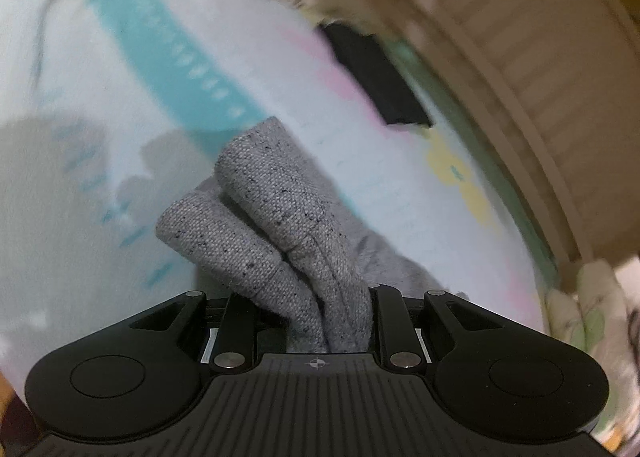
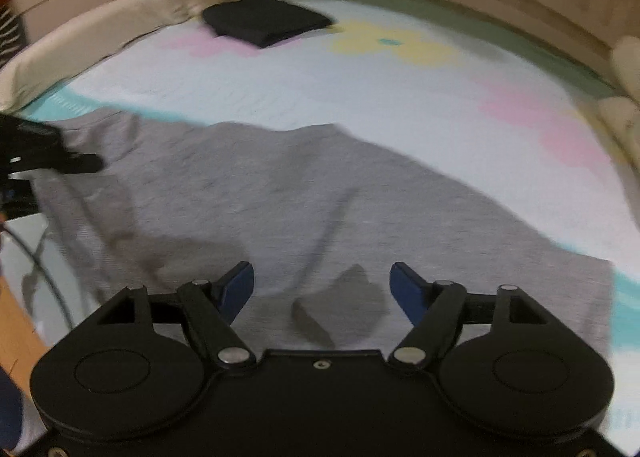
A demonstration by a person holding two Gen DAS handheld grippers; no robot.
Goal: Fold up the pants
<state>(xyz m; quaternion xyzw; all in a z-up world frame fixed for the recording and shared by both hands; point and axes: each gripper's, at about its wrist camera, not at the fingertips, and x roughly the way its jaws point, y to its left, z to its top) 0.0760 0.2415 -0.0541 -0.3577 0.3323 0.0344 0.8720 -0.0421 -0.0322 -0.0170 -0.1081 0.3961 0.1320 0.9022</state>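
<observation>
Grey pants [image 2: 280, 197] lie spread flat on a bed with a pastel sheet [image 2: 360, 97]. My left gripper [image 1: 320, 297] is shut on a bunched fold of the grey pants [image 1: 280, 209], lifted above the sheet; the fabric hides its fingertips. It also shows in the right wrist view [image 2: 60, 161], at the pants' left edge. My right gripper [image 2: 322, 289] is open and empty, hovering just above the near part of the pants, its blue pads [image 2: 240, 285] wide apart.
A folded dark garment [image 2: 264, 19] lies at the far side of the bed, also in the left wrist view [image 1: 376, 73]. A cream pillow [image 2: 80, 41] runs along the far left. A slatted wooden bed frame [image 1: 520, 57] borders the mattress. A cable [image 2: 44, 265] hangs at left.
</observation>
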